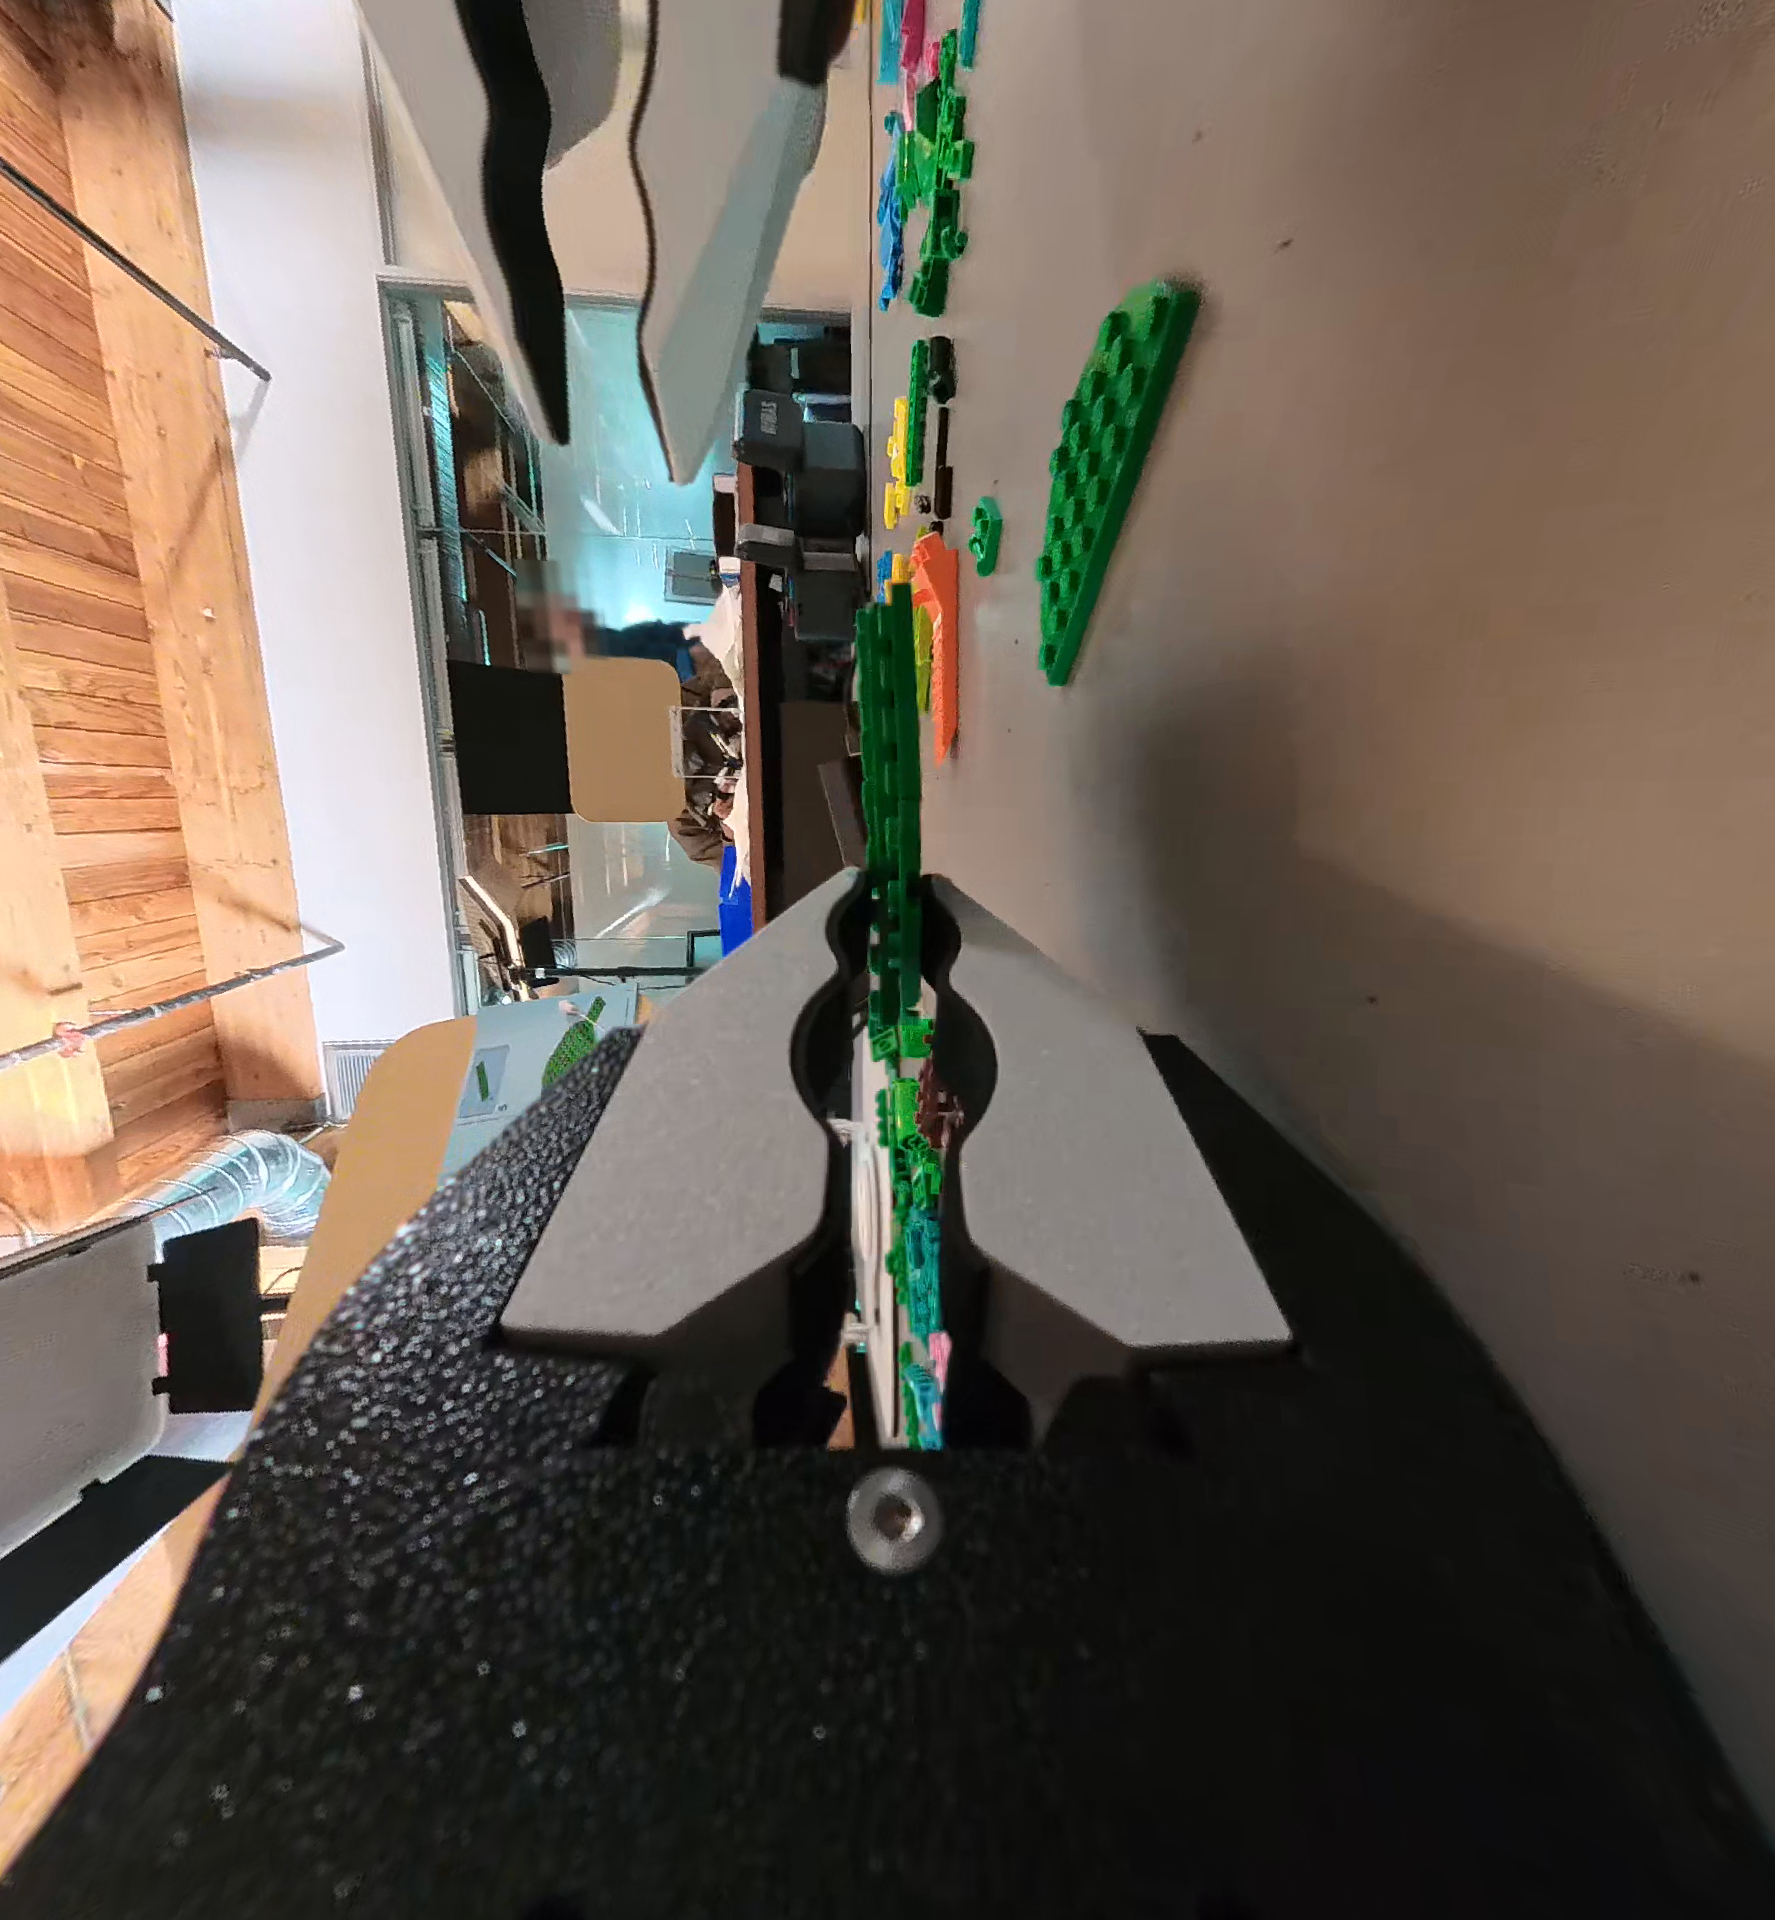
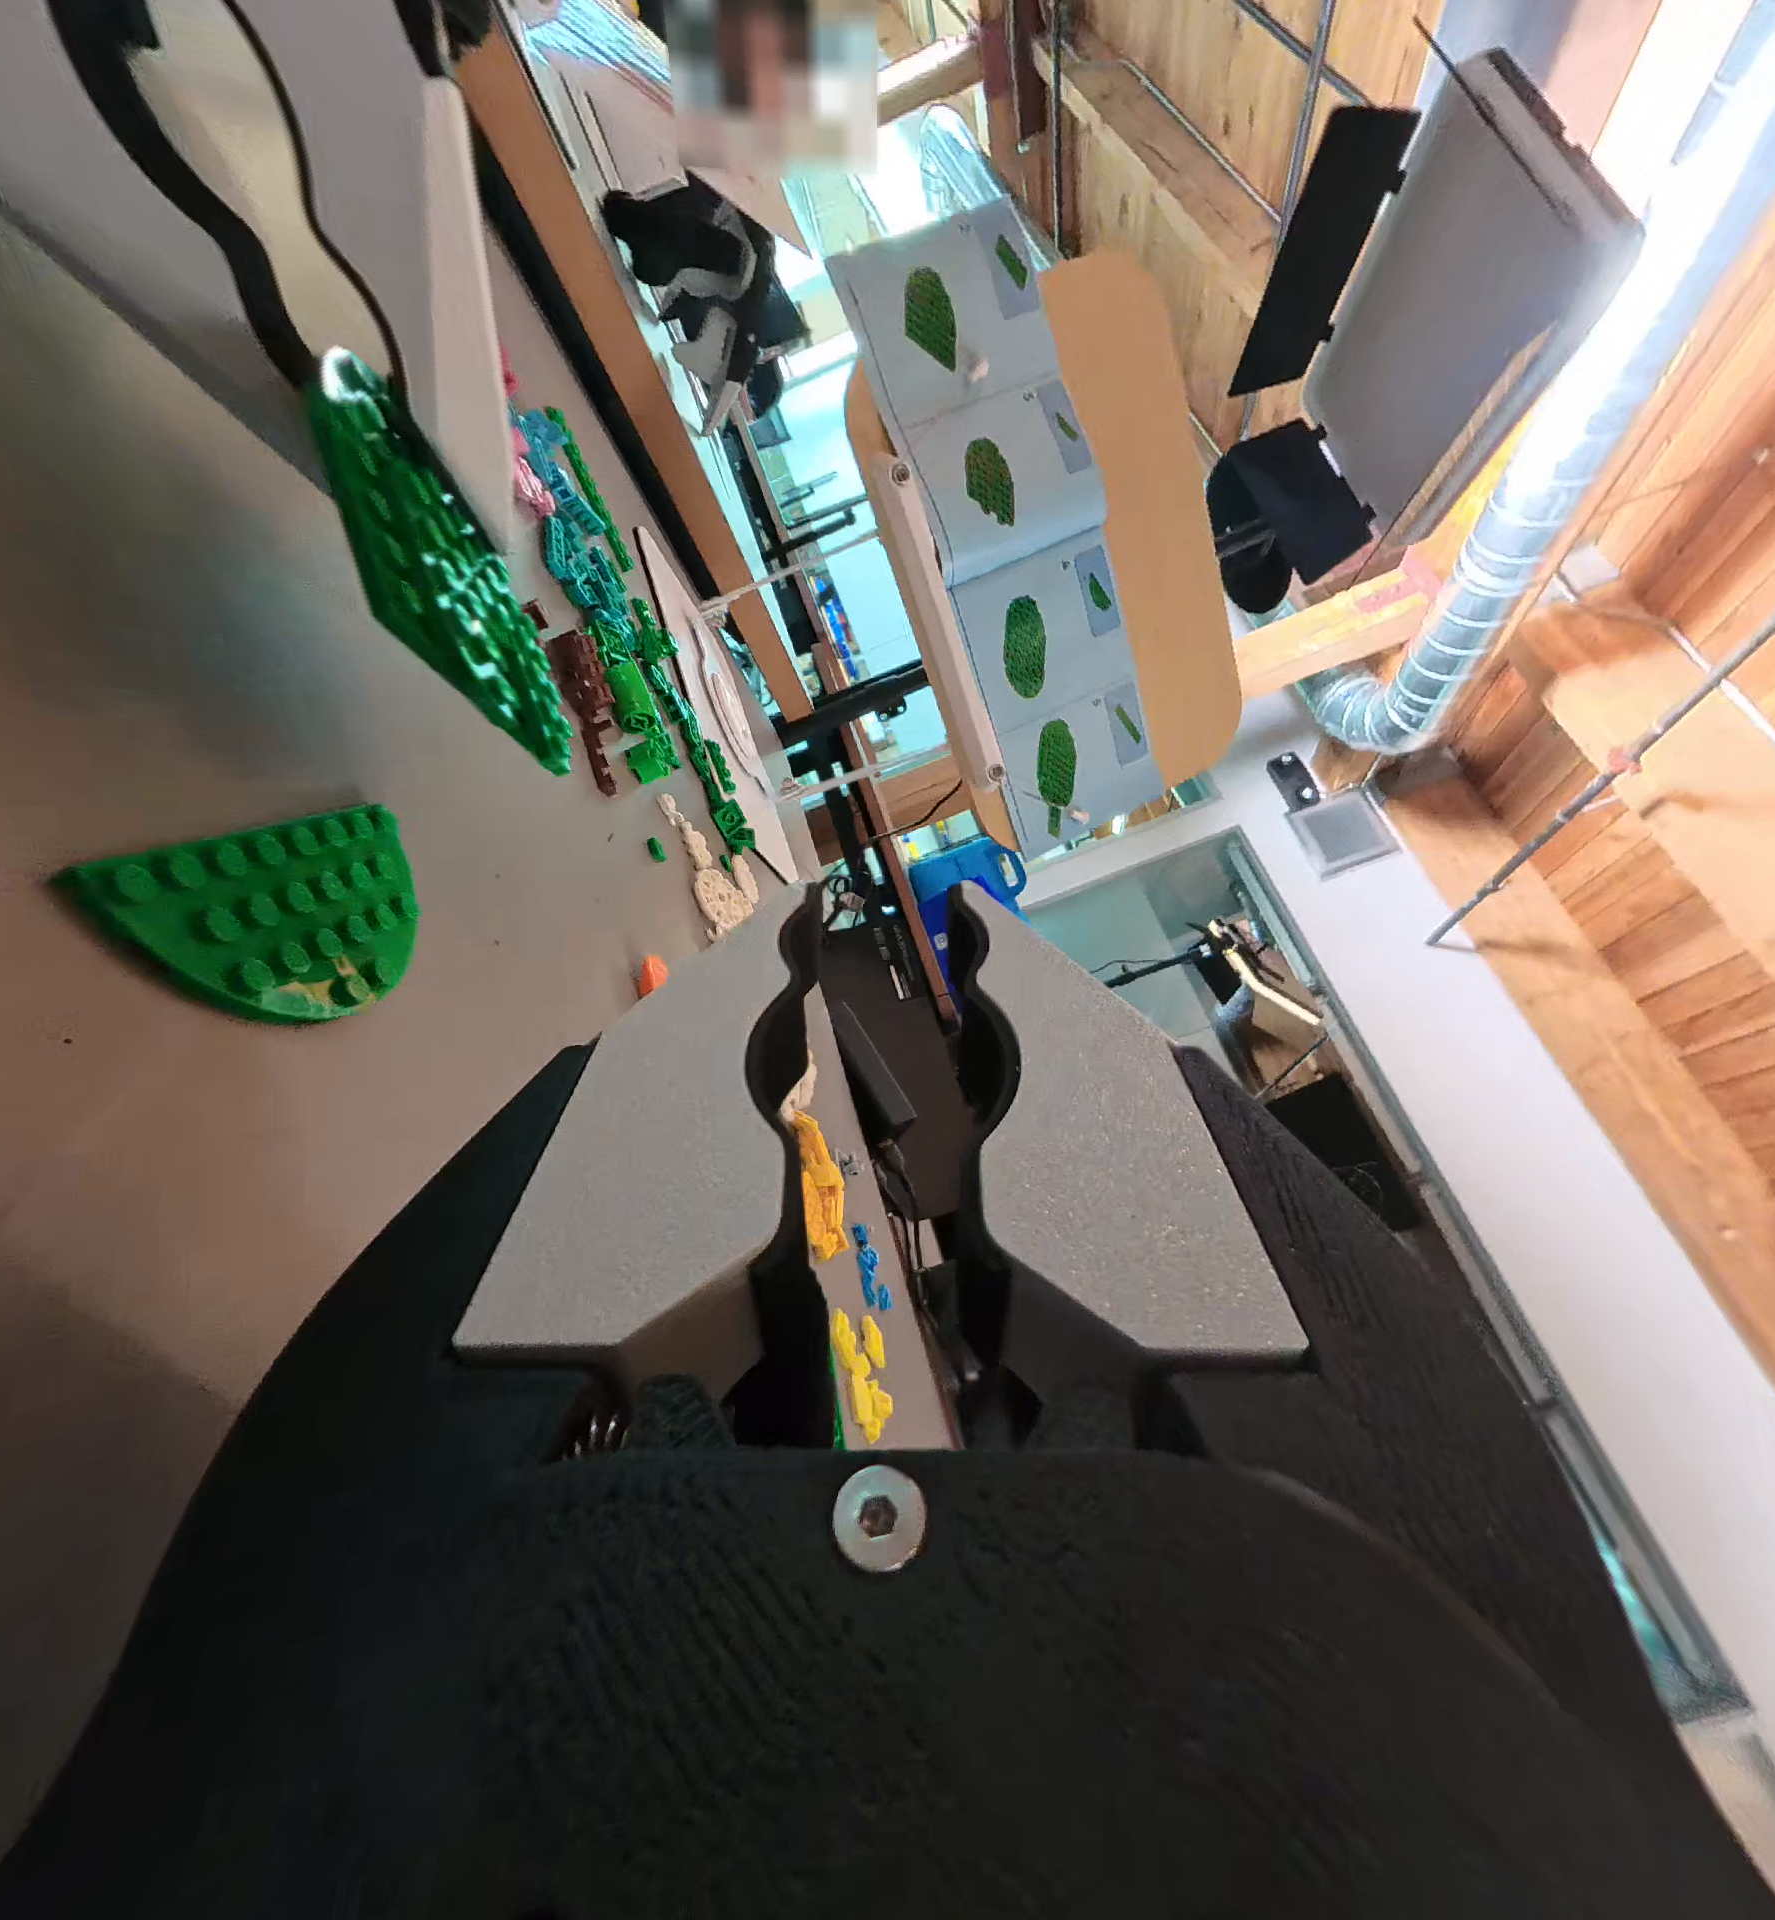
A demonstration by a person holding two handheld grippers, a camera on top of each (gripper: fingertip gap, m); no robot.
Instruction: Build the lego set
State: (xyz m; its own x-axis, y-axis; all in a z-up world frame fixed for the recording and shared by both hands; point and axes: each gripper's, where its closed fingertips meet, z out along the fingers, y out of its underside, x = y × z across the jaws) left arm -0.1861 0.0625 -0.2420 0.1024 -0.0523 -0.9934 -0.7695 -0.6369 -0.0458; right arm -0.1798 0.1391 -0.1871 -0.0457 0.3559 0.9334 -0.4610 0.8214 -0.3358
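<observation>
My left gripper (image 1: 893, 894) is shut on a large green studded plate (image 1: 888, 727), seen edge-on between its pads. The right wrist view shows the same plate (image 2: 436, 582) tilted above the grey table (image 2: 83, 623), held at one corner by the left gripper (image 2: 348, 369). My right gripper (image 2: 883, 914) is open, with nothing between its pads, and hangs over the table's far edge. It also shows at the top of the left wrist view (image 1: 621, 457), its fingers apart. A half-round green plate (image 2: 259, 914) lies flat on the table to its left and shows in the left wrist view (image 1: 1111, 488).
Piles of small bricks line the table's far side: green (image 1: 935, 177), yellow (image 1: 898, 457), orange (image 1: 940, 644), brown (image 2: 582, 675), cream (image 2: 717, 894). An instruction booklet (image 2: 1018, 561) stands on a holder behind the table. A person is in the background. The gap from one gripper's tips to the other's is roughly 10 cm.
</observation>
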